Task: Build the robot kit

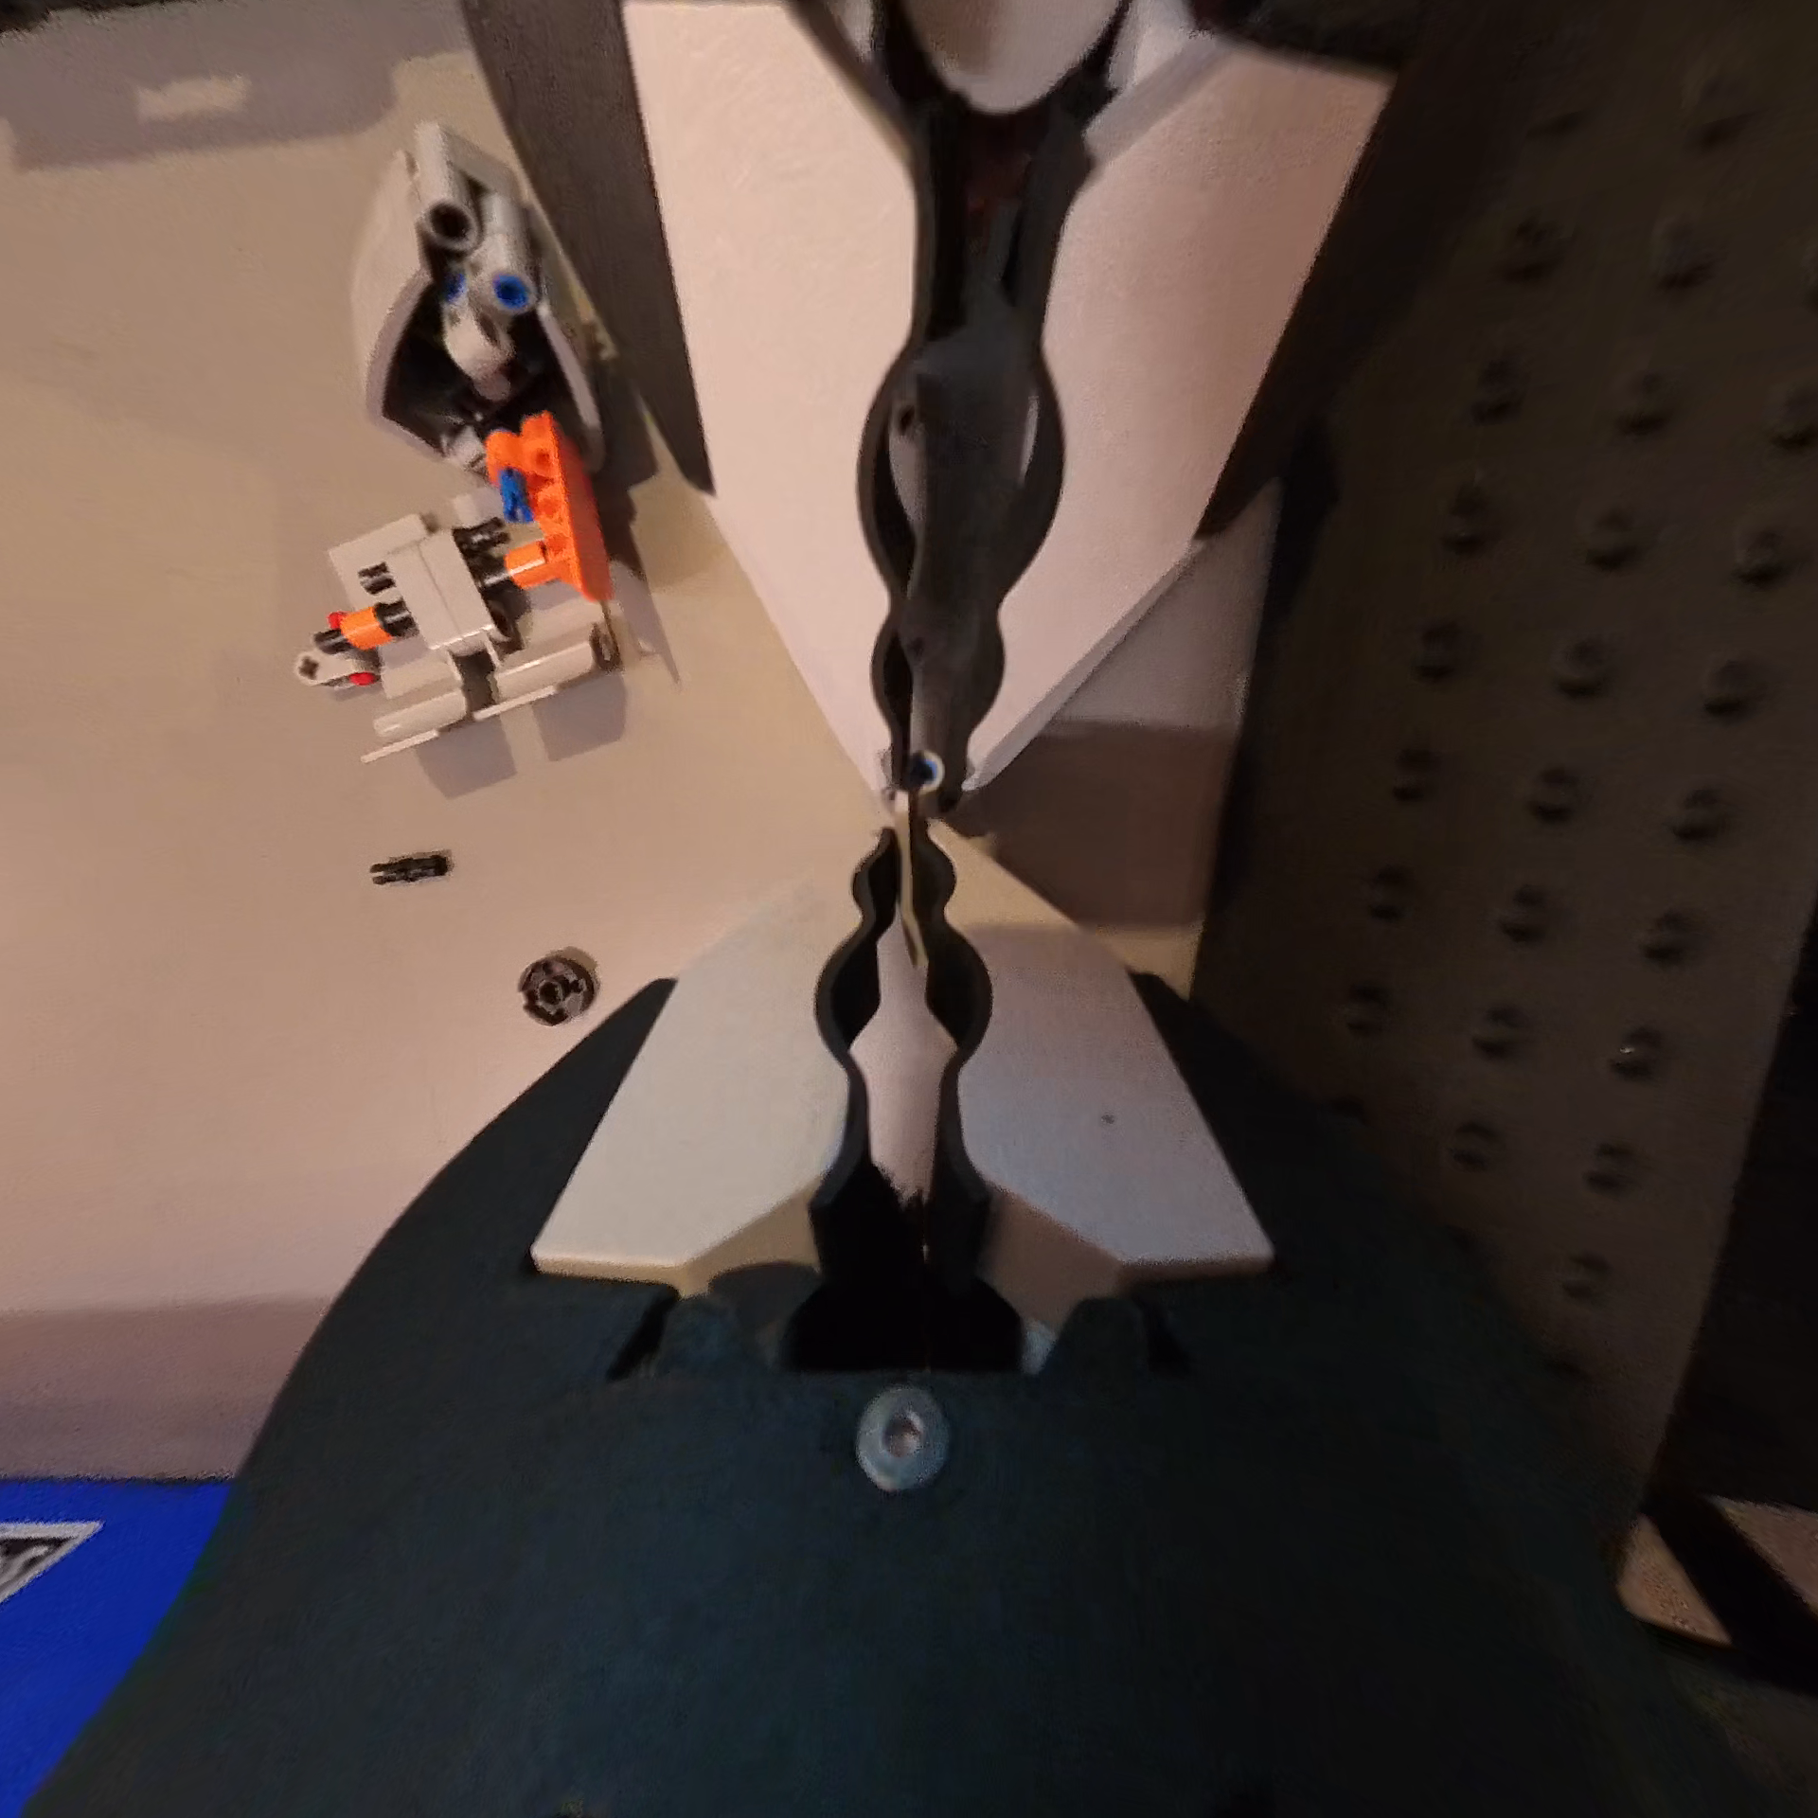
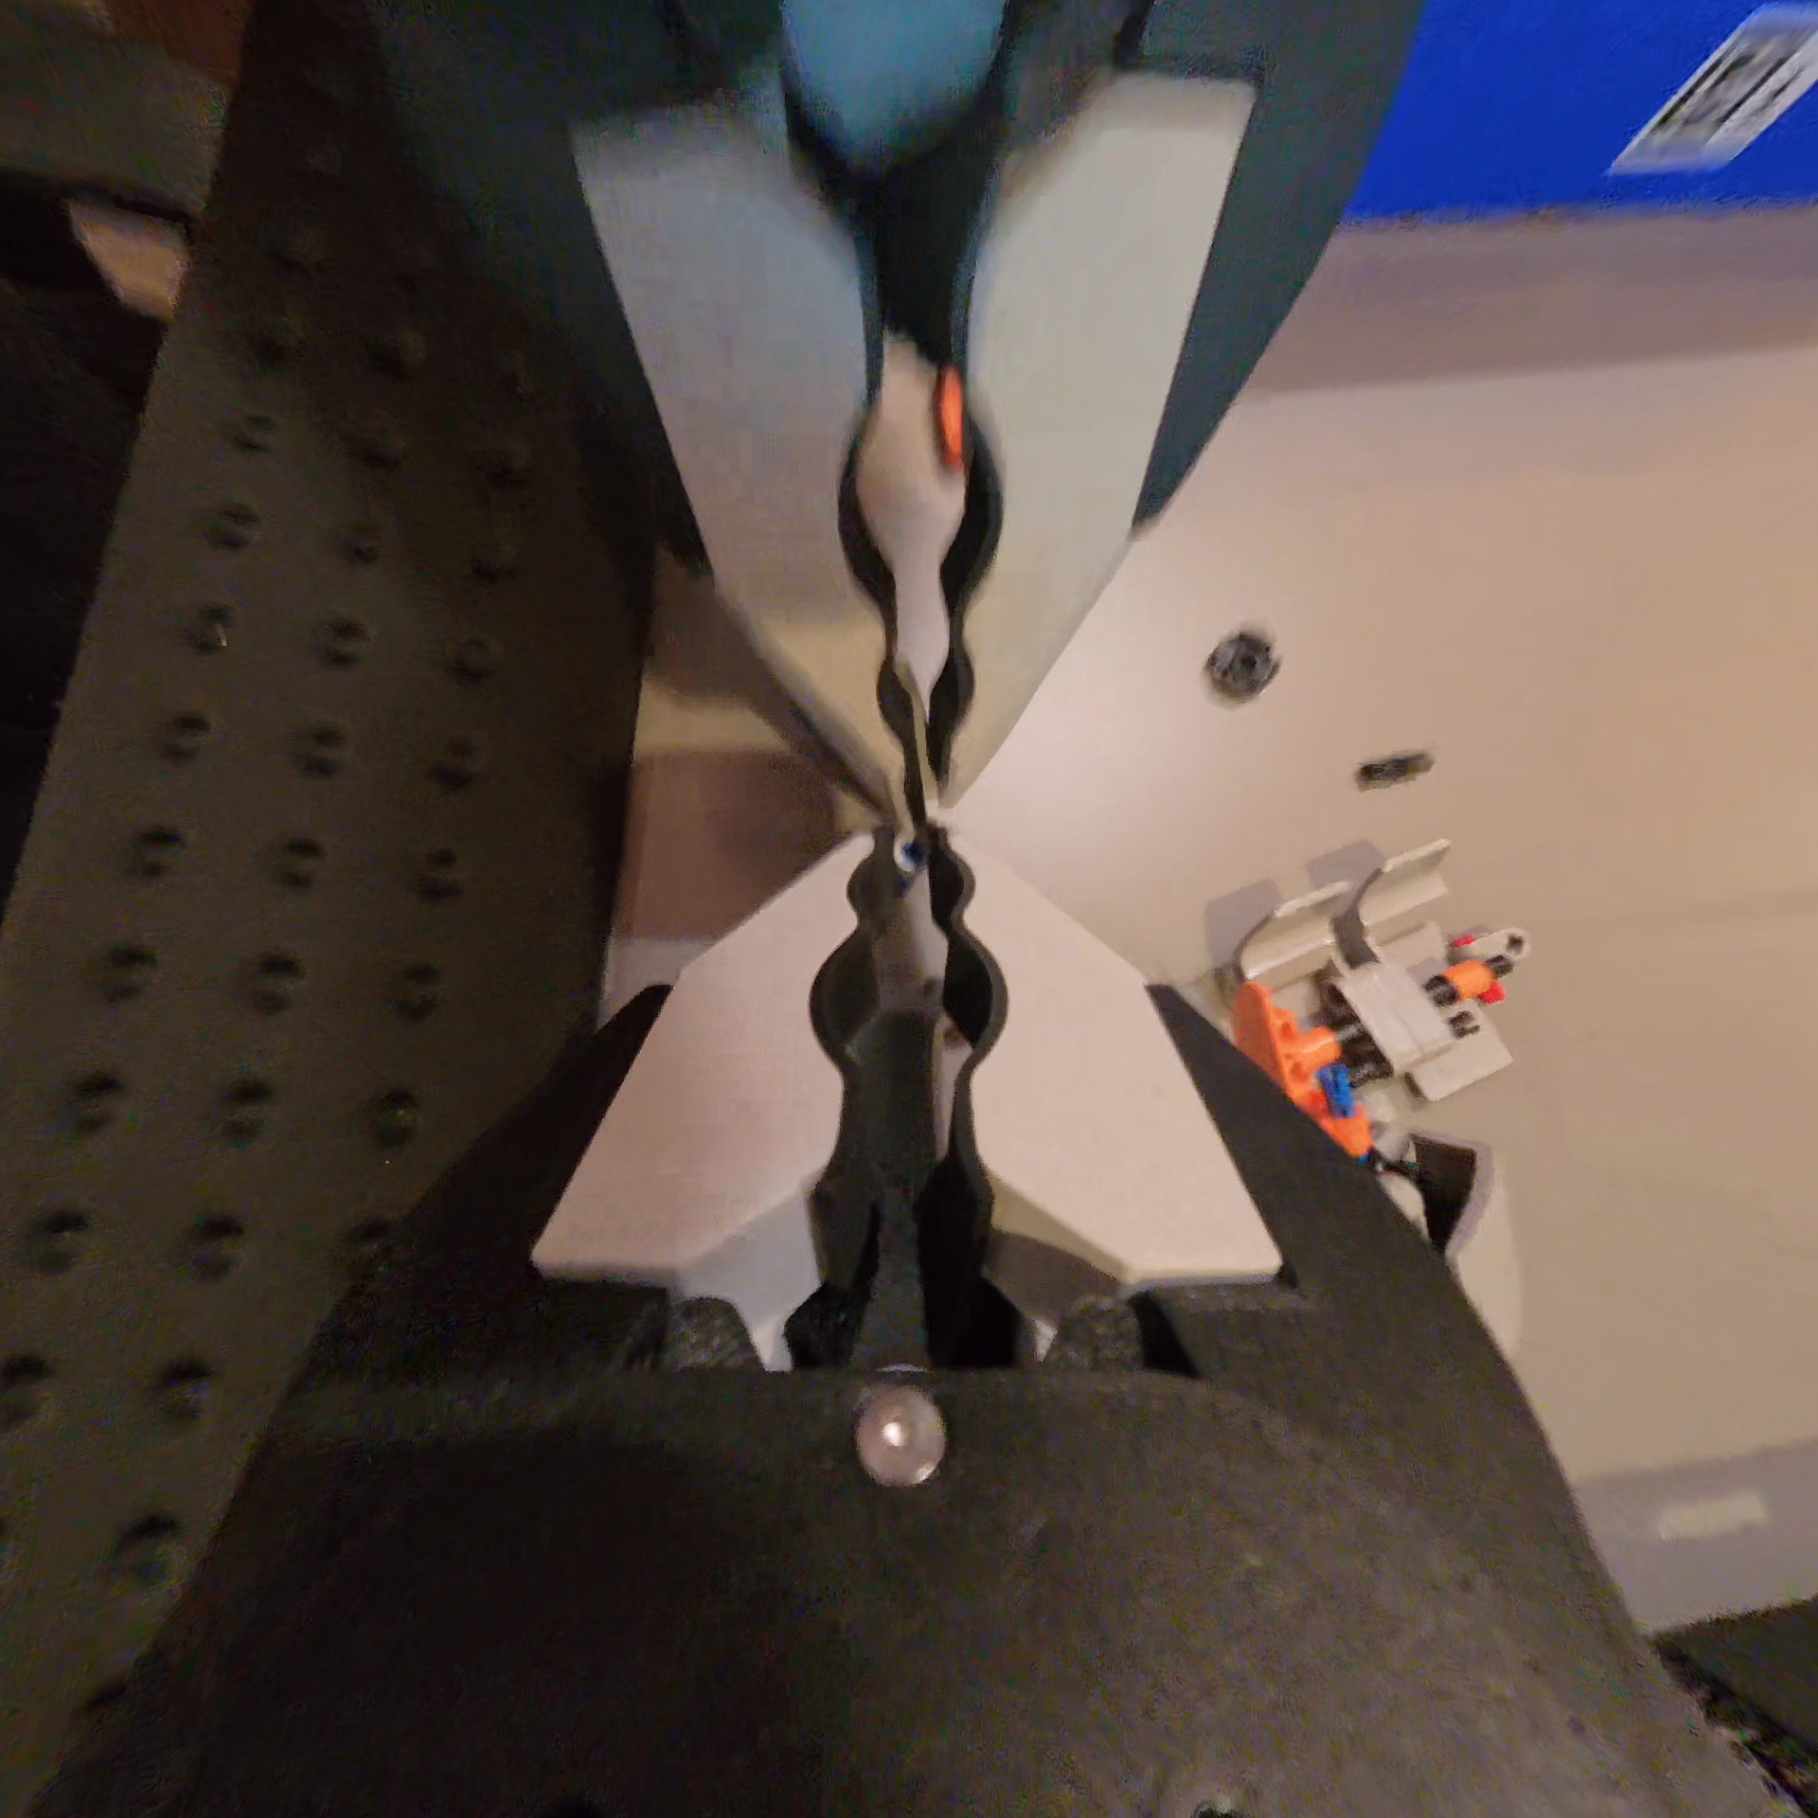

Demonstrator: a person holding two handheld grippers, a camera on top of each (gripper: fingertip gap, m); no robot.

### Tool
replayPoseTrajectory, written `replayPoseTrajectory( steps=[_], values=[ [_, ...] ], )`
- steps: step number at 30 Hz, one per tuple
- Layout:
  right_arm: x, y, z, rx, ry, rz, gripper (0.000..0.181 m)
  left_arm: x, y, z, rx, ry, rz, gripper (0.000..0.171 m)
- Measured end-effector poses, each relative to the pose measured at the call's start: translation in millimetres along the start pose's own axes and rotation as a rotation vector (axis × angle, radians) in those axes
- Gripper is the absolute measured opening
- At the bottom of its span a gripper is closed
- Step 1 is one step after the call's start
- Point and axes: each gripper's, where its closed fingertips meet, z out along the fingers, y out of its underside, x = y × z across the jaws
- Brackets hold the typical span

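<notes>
My two grippers meet tip to tip above a beige table [image 1: 197, 1082]. My left gripper [image 1: 910, 848] is shut on a thin light-grey piece [image 2: 910, 512] with an orange bit. My right gripper [image 2: 913, 844] is shut on a dark piece [image 1: 949, 551] with a small blue pin [image 1: 925, 767] at its tip. In the right wrist view the blue pin [image 2: 905, 858] sits right at the left gripper's fingertips. A grey and orange toy-brick assembly [image 1: 472, 600] lies on the table to the side and also shows in the right wrist view [image 2: 1377, 1003].
A small black pin [image 1: 411, 868] and a round black piece [image 1: 558, 987] lie loose on the table near the assembly. A black perforated board [image 1: 1525, 787] stands close beside both grippers. A blue object with a label [image 2: 1574, 98] is at the table's edge. Left and right tips are no more than a few centimetres apart.
</notes>
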Motion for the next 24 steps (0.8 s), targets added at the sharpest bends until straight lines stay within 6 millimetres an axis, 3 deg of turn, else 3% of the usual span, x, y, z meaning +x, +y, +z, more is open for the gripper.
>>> replayPoseTrajectory(
  steps=[7, 17, 20, 24],
  values=[
    [-1.4, 13.6, 2.8, -0.079, 0.004, -0.027, 0.004, 3.3, -4.5, 11.8, 0.032, -0.033, 0.0, 0.0],
    [-5.2, 13.5, -1.1, -0.05, -0.022, 0.005, 0.006, 6.5, -7.2, 11.6, 0.046, 0.036, -0.043, 0.0],
    [-2.9, 5.6, -14.0, 0.019, -0.06, 0.054, 0.006, 2.9, -5.0, 9.9, 0.067, 0.058, -0.078, 0.0],
    [3.9, -2.9, -38.5, 0.097, -0.065, 0.075, 0.008, 1.1, -10.0, -4.2, 0.145, 0.094, -0.118, 0.015]
  ],
)
